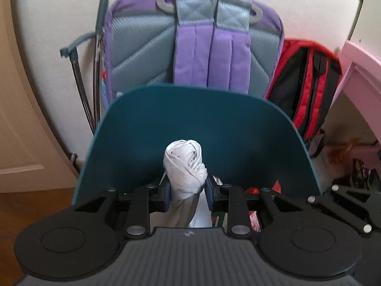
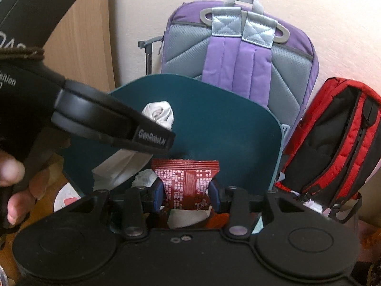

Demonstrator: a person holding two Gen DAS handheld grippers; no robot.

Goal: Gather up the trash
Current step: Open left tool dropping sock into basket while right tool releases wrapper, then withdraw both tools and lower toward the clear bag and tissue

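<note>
Left gripper (image 1: 188,190), jaws pinching a twisted white tissue (image 1: 184,160), and right gripper (image 2: 187,191), jaws clamped on a red wrapper (image 2: 187,181), both poised over the teal bin (image 1: 214,119), apparently already holding trash, ready for dropping in.

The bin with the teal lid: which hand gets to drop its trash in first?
Probably the left. The left gripper holds its white tissue wad up against the teal lid; the right gripper with the red wrapper sits lower, behind it.
</note>
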